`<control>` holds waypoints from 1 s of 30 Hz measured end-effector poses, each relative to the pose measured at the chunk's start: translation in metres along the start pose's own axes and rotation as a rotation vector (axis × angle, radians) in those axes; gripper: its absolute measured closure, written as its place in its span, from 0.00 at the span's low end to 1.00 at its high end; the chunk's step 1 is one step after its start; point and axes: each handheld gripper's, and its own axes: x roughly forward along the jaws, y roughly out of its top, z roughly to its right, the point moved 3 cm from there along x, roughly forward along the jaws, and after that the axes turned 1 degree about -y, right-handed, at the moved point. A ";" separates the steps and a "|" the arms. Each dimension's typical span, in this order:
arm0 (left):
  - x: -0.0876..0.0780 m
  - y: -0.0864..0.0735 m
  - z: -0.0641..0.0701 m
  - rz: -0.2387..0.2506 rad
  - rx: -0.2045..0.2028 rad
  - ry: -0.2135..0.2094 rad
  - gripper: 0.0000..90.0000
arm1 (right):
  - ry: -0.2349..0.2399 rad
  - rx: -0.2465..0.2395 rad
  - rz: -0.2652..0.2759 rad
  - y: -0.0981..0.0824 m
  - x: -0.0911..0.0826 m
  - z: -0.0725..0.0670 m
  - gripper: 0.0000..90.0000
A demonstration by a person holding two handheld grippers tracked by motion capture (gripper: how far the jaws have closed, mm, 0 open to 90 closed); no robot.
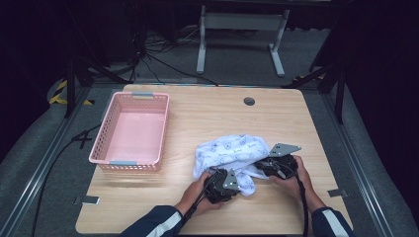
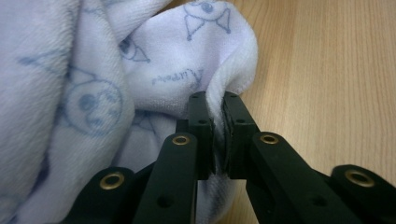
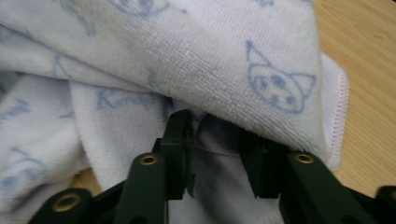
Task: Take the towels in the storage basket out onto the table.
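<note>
Two grippers worked one crumpled towel [image 1: 232, 153] on the wooden table [image 1: 197, 118]. The left gripper [image 2: 217, 100] was clamped on a fold of the towel's rim, cloth pinched flat between its pads, with bare table just beside the right-hand jaw. From this gripper the bulk of the towel lay ahead and to its left.

The right gripper [image 3: 212, 126] had its jaws standing apart with cloth bunched between them and a thick layer draped over the tips. The frames did not show whether the pads pressed on that cloth, so a firm hold could not be confirmed. The stitched hem ran down just beside its right-hand jaw.

In the high view the left gripper [image 1: 222, 182] sat at the towel's near edge and the right gripper [image 1: 276, 165] at its near right edge, both touching cloth. The towel's mass lay ahead of both grippers. A pink basket [image 1: 111, 123] stood well apart, beyond the left gripper's left side, so the left hand was judged nearer to it.
</note>
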 end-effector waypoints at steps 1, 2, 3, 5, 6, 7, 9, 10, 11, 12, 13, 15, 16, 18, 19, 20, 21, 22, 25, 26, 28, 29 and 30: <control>0.000 0.000 0.000 0.000 0.000 0.000 0.95 | 0.000 0.000 0.000 0.000 0.000 0.000 0.77; -0.004 -0.001 0.000 0.003 0.001 0.003 0.95 | -0.014 -0.024 -0.014 0.000 0.002 0.000 0.85; -0.014 -0.002 -0.001 0.010 0.020 0.023 0.95 | -0.013 -0.038 -0.014 0.001 0.003 0.000 0.95; -0.024 -0.004 -0.001 0.010 0.025 0.040 0.95 | -0.044 -0.063 -0.013 0.004 0.001 0.003 0.98; -0.031 -0.004 -0.003 0.024 0.035 0.056 0.95 | -0.050 -0.057 -0.010 0.004 0.000 0.005 0.98; -0.041 -0.006 -0.004 0.044 0.024 0.067 0.95 | -0.050 -0.057 -0.010 0.004 0.000 0.005 0.98; -0.064 -0.012 -0.008 0.065 -0.004 0.110 0.96 | -0.065 -0.040 0.006 0.006 -0.005 0.012 0.98; -0.077 -0.016 -0.011 0.079 -0.019 0.130 0.96 | -0.071 -0.030 0.014 0.006 -0.007 0.016 0.99; -0.087 -0.020 -0.014 0.092 -0.038 0.148 0.96 | -0.081 -0.020 0.022 0.006 -0.010 0.020 0.99; -0.099 -0.026 -0.017 0.107 -0.056 0.176 0.96 | -0.092 -0.017 0.023 0.006 -0.012 0.023 0.99; -0.108 -0.030 -0.019 0.115 -0.070 0.197 0.96 | -0.102 0.000 0.035 0.007 -0.015 0.027 0.99; -0.130 -0.042 -0.023 0.135 -0.105 0.240 0.96 | -0.126 0.017 0.049 0.008 -0.020 0.035 0.99; -0.130 -0.042 -0.023 0.135 -0.105 0.240 0.96 | -0.126 0.017 0.049 0.008 -0.020 0.035 0.99; -0.150 -0.057 -0.025 0.143 -0.142 0.284 0.96 | -0.150 0.057 0.064 0.008 -0.025 0.045 0.99; -0.161 -0.066 -0.026 0.151 -0.165 0.306 0.96 | -0.166 0.075 0.072 0.008 -0.027 0.050 0.99; -0.170 -0.073 -0.026 0.154 -0.179 0.328 0.96 | -0.193 0.093 0.088 0.008 -0.031 0.055 0.99; -0.178 -0.080 -0.027 0.165 -0.193 0.345 0.96 | -0.207 0.110 0.087 0.007 -0.034 0.060 0.99; -0.186 -0.087 -0.027 0.171 -0.219 0.360 0.96 | -0.219 0.139 0.099 0.005 -0.037 0.064 0.99; -0.203 -0.105 -0.028 0.198 -0.276 0.390 0.96 | -0.253 0.179 0.111 0.002 -0.044 0.074 0.99; -0.209 -0.113 -0.028 0.193 -0.294 0.403 0.96 | -0.273 0.209 0.116 -0.001 -0.049 0.081 0.99; -0.215 -0.126 -0.029 0.179 -0.314 0.433 0.96 | -0.310 0.246 0.122 -0.008 -0.054 0.091 0.99; -0.218 -0.131 -0.029 0.173 -0.327 0.438 0.96 | -0.315 0.264 0.118 -0.010 -0.055 0.095 0.99; -0.220 -0.136 -0.030 0.169 -0.339 0.444 0.96 | -0.329 0.272 0.112 -0.014 -0.056 0.099 0.99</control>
